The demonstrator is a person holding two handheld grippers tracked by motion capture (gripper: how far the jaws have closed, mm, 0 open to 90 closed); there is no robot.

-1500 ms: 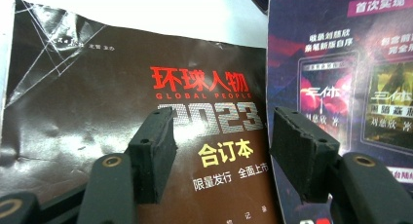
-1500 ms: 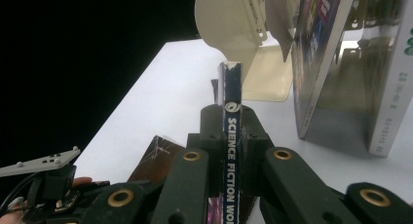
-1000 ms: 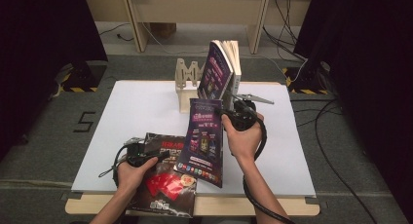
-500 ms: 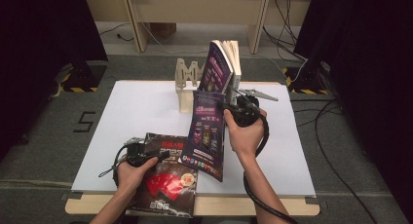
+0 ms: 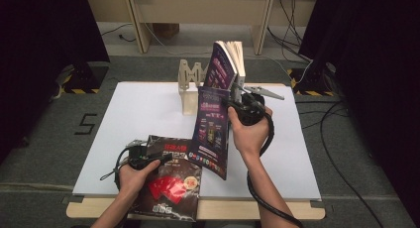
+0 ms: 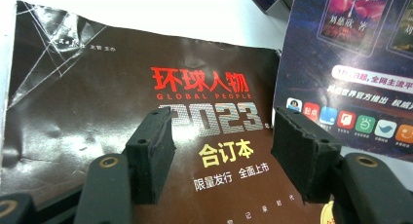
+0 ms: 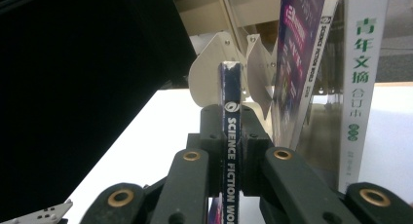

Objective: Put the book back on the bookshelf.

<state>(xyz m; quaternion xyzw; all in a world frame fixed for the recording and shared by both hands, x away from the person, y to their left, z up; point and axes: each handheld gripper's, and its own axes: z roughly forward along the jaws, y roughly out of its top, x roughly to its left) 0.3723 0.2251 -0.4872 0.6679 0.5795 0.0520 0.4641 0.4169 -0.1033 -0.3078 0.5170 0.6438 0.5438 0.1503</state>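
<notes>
Lifted upright since a second ago, our purple magazine (image 5: 213, 131) sits clamped by its spine in the right gripper (image 5: 236, 105) near the wooden rack (image 5: 190, 82), while our left gripper (image 5: 141, 157) hovers open over the dark magazine (image 5: 168, 183), and a tilt could knock the standing books (image 5: 229, 64) over.

The right gripper (image 5: 236, 103) is raised over mid-table, jaws clamped on a magazine (image 5: 212, 131) spine, forearm reaching up from the near edge. The left gripper (image 5: 151, 161) lies low near the front edge, jaws apart.
</notes>
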